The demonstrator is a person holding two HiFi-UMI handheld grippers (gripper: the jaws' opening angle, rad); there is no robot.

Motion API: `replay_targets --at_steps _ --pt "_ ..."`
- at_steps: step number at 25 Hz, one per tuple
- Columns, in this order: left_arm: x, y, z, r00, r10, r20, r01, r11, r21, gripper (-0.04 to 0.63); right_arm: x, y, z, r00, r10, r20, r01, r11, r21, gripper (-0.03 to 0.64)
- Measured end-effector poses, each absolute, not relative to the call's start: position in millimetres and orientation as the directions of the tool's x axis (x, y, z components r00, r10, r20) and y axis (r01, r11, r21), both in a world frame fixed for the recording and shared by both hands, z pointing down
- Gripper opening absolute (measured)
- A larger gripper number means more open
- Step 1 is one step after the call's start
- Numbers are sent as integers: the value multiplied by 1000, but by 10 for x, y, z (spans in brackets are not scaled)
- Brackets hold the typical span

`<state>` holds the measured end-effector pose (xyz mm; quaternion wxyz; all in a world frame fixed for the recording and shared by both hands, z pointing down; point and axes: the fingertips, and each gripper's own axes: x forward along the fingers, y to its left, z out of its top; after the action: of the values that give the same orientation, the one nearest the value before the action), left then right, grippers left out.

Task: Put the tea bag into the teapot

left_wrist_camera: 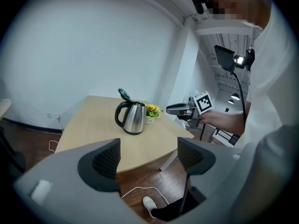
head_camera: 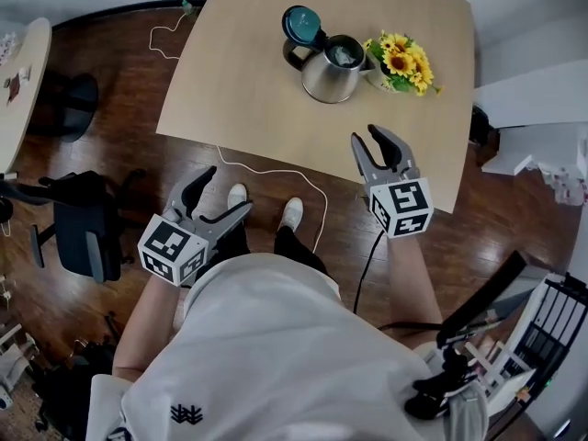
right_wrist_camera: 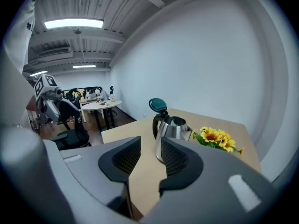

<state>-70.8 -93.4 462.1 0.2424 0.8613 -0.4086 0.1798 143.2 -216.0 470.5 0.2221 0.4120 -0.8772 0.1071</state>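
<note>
A steel teapot [head_camera: 333, 70] stands on the wooden table [head_camera: 239, 90] with its teal lid [head_camera: 300, 23] flipped up. Something pale shows inside its mouth; whether it is the tea bag I cannot tell. No tea bag shows anywhere else. My right gripper [head_camera: 367, 136] hovers over the table's near edge, short of the teapot [right_wrist_camera: 174, 125], its jaws apart with nothing between them. My left gripper [head_camera: 225, 191] is held off the table above the floor, open and empty, and points towards the teapot [left_wrist_camera: 133, 117]. The left gripper view also shows the right gripper [left_wrist_camera: 180, 108].
A small pot of sunflowers [head_camera: 404, 62] stands right beside the teapot's spout side. A white cable [head_camera: 276, 171] trails over the floor under the table edge. A black chair [head_camera: 83, 228] is at the left and a wire rack [head_camera: 551, 324] at the right.
</note>
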Motion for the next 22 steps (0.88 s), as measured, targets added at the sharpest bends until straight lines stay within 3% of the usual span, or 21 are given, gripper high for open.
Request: replay_targets --at_steps 10,16,22 --pt "-619 -133 4445 679 -575 456 -714 -661 230 376 1683 -749 4564 -491 -733 471 -835 550 -15 149" --pt "-1046 782 4294 750 -555 360 -653 -709 268 376 1327 477 4313 -433 -805 406 -882 472 -4 149" --pt "-1478 1608 4308 778 -524 345 -620 -729 291 376 1007 1685 4037 -401 -830 389 -904 426 -23 156"
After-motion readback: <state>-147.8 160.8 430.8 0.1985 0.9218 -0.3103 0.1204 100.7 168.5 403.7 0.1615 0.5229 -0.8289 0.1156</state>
